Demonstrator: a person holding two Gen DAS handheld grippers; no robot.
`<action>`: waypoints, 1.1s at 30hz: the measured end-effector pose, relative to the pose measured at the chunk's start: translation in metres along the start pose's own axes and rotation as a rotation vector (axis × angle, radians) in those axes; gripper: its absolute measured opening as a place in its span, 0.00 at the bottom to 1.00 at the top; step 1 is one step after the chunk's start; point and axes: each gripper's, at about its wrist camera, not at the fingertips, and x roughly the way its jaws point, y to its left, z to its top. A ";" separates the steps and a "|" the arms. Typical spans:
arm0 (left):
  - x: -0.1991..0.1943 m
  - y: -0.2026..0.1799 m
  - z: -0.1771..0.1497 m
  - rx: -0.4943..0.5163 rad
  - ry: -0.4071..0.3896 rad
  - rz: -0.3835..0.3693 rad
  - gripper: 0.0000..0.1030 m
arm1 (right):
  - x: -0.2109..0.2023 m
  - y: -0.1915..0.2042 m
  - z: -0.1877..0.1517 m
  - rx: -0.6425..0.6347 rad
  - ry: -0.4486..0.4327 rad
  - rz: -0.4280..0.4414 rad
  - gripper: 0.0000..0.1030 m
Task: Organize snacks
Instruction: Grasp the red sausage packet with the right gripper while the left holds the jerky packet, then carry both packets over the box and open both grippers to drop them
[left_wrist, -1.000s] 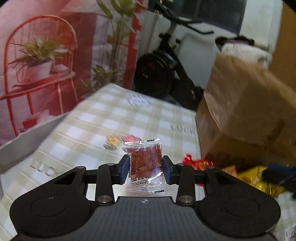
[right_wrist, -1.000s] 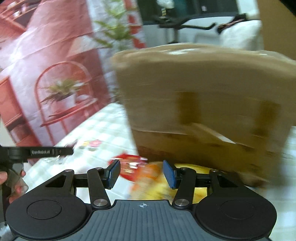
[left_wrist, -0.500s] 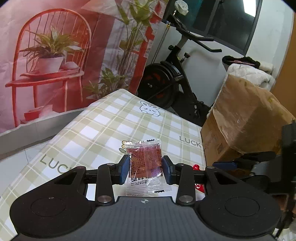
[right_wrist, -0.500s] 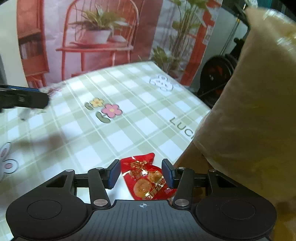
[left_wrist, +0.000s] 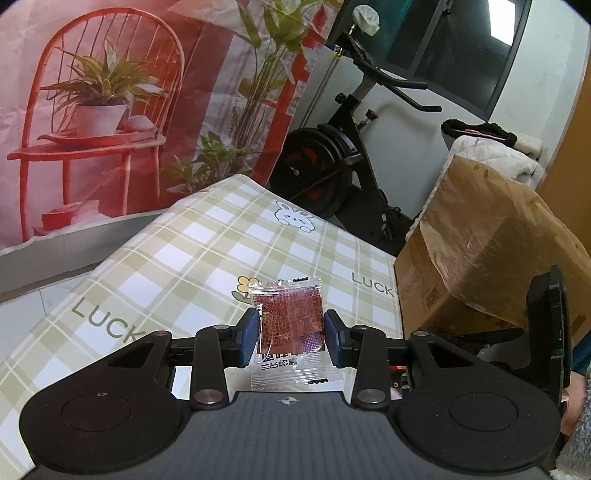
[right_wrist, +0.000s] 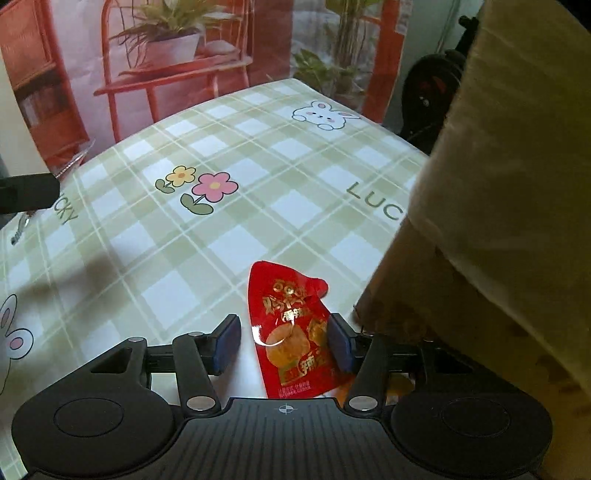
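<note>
My left gripper (left_wrist: 290, 336) is shut on a clear packet of dark red snack (left_wrist: 290, 319), held upright above the checked tablecloth (left_wrist: 177, 258). In the right wrist view a shiny red snack packet (right_wrist: 291, 328) lies flat on the tablecloth (right_wrist: 258, 166), close to the foot of a cardboard box (right_wrist: 509, 184). My right gripper (right_wrist: 283, 345) points down over it with the packet between its fingers. Its jaws are opening: there is a gap at the left pad, and the right pad sits at the packet's edge.
The big cardboard box (left_wrist: 491, 251) stands on the right side of the table. Behind the table are an exercise bike (left_wrist: 332, 158) and a red printed backdrop (left_wrist: 110, 92). A hand and fuzzy sleeve (left_wrist: 576, 424) show at the lower right.
The right gripper swung down from facing the box to stand over the red packet, and its jaws spread a little. The left gripper kept its hold on the clear packet and shifted slightly.
</note>
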 end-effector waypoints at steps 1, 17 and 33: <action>0.000 0.000 -0.001 0.001 0.003 0.000 0.39 | 0.000 -0.001 0.000 0.013 -0.001 -0.001 0.49; -0.013 -0.011 0.002 0.028 0.010 0.000 0.39 | -0.057 0.001 -0.008 0.070 -0.170 0.034 0.10; -0.047 -0.102 0.052 0.210 -0.125 -0.080 0.39 | -0.211 -0.068 -0.028 0.239 -0.668 0.145 0.10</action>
